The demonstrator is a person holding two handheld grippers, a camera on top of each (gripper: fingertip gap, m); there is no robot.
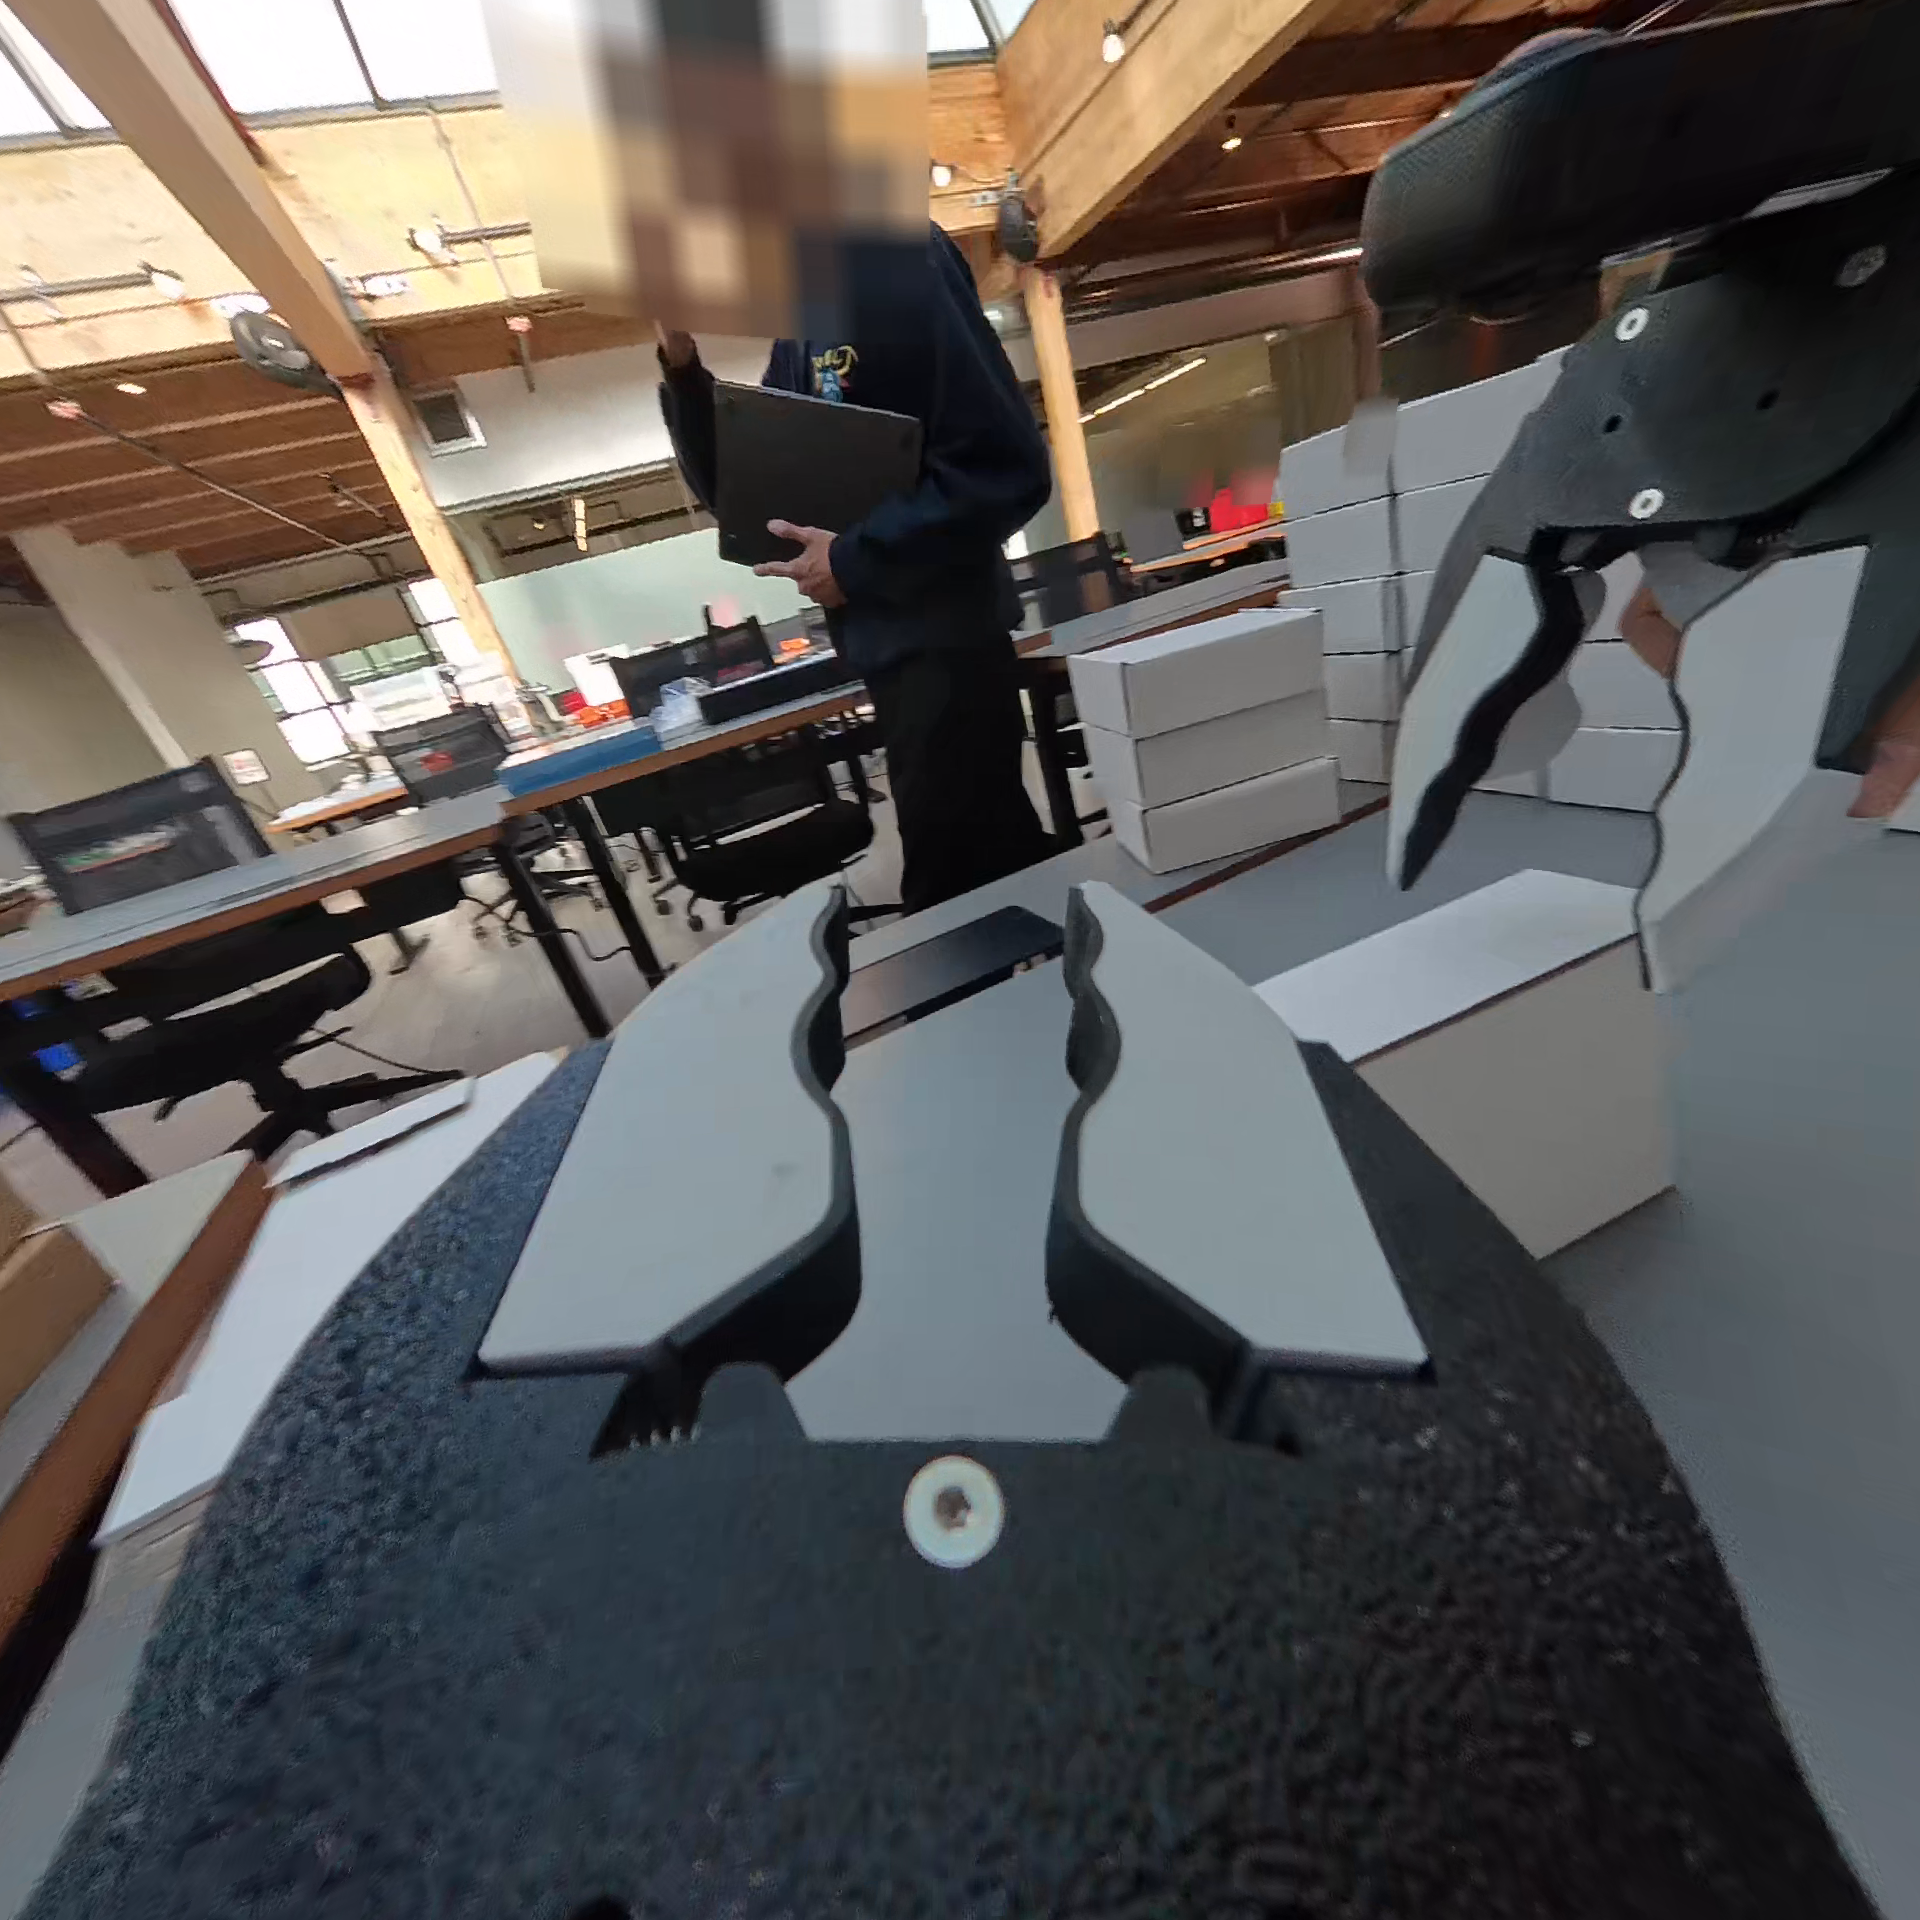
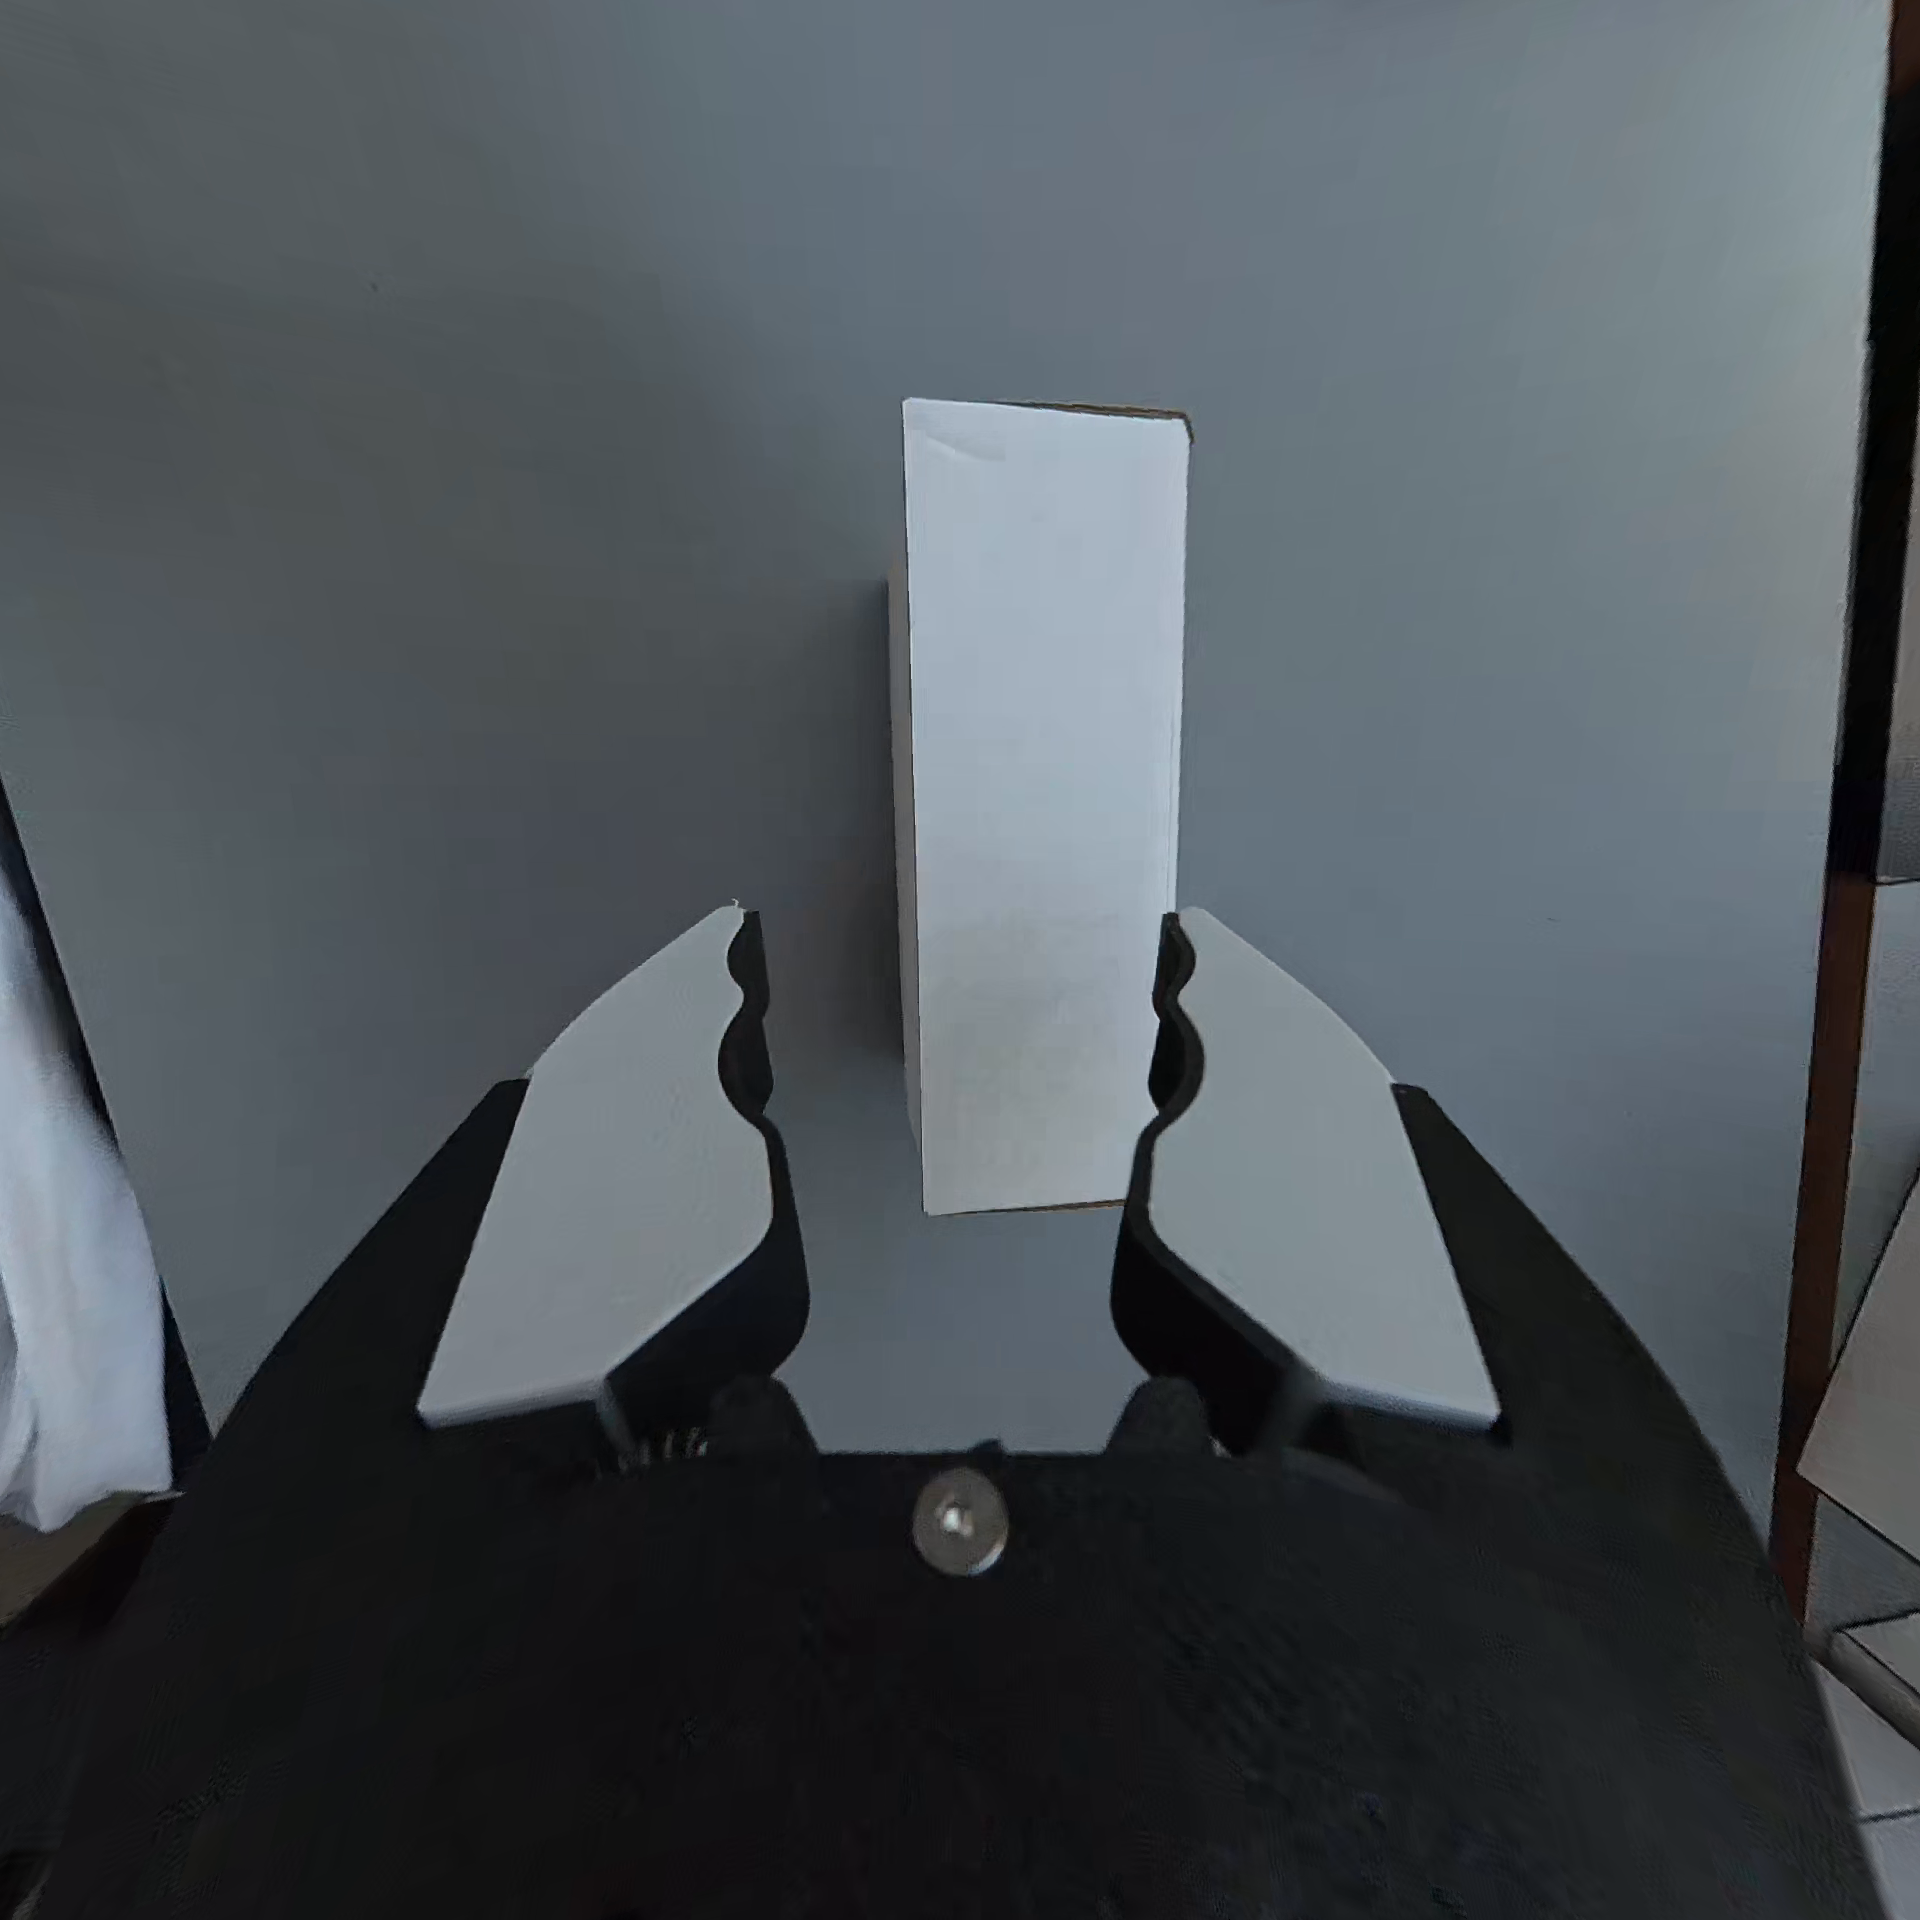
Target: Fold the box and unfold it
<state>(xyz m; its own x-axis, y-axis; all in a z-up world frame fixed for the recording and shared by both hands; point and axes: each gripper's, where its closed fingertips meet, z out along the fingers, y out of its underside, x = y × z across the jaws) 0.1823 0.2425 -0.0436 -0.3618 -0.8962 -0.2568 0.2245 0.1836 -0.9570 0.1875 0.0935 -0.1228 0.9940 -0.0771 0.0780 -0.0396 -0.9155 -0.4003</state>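
Observation:
A folded white cardboard box (image 2: 1044, 800) lies closed on the grey table. In the right wrist view it is seen from above, long and narrow. My right gripper (image 2: 961, 935) hangs over its near end, open and empty, one finger on each side. In the left wrist view the same box (image 1: 1507, 1049) sits at the right, with the right gripper (image 1: 1527, 925) open above it. My left gripper (image 1: 956, 925) is open and empty, held to the left of the box and pointing across the table.
Stacks of closed white boxes (image 1: 1216, 748) stand at the table's far side. Flat white cardboard sheets (image 1: 312, 1247) lie at the left by the table's wooden edge. A person (image 1: 935, 540) holding a laptop stands beyond the table. Desks and chairs fill the room behind.

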